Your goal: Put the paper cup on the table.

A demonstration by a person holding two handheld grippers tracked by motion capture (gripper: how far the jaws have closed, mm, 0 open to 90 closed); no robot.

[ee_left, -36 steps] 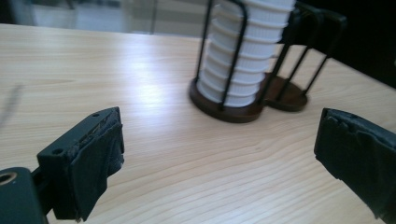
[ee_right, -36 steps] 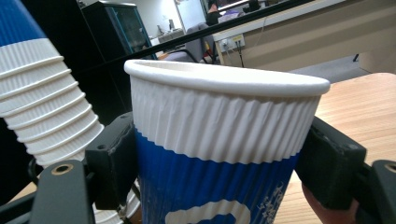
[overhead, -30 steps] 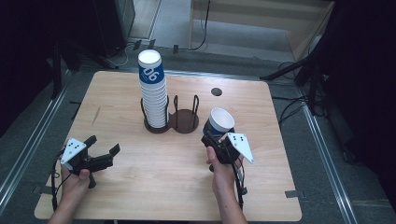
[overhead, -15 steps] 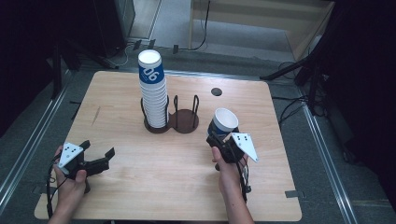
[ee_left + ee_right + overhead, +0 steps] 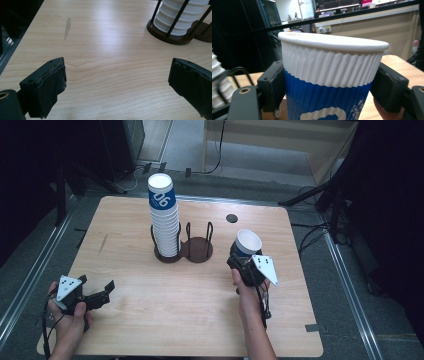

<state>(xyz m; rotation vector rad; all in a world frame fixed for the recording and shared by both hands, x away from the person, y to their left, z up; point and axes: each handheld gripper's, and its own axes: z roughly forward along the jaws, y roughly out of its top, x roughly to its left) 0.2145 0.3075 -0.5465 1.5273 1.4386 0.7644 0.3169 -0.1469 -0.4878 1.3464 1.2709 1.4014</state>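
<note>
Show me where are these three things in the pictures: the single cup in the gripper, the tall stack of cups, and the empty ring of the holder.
single cup (image 5: pixel 329 82), right gripper view, its ribbed side wall.
stack of cups (image 5: pixel 165 222), high view, middle of the stack.
empty ring (image 5: pixel 199 247), high view, its dark round base.

A light wooden table (image 5: pixel 150 320) stands on grey floor (image 5: pixel 345 315) amid dark surroundings.

Setting: a lab or test workspace. Indicators: a bare wooden table (image 5: pixel 150 320) stands on a grey floor (image 5: pixel 185 145) between metal rails (image 5: pixel 30 280); loose cables (image 5: pixel 220 150) run across the floor; dark stands (image 5: pixel 330 195) surround the table. The right gripper view shows a long counter (image 5: pixel 372 22) carrying screens (image 5: pixel 337 3) behind the table.
</note>
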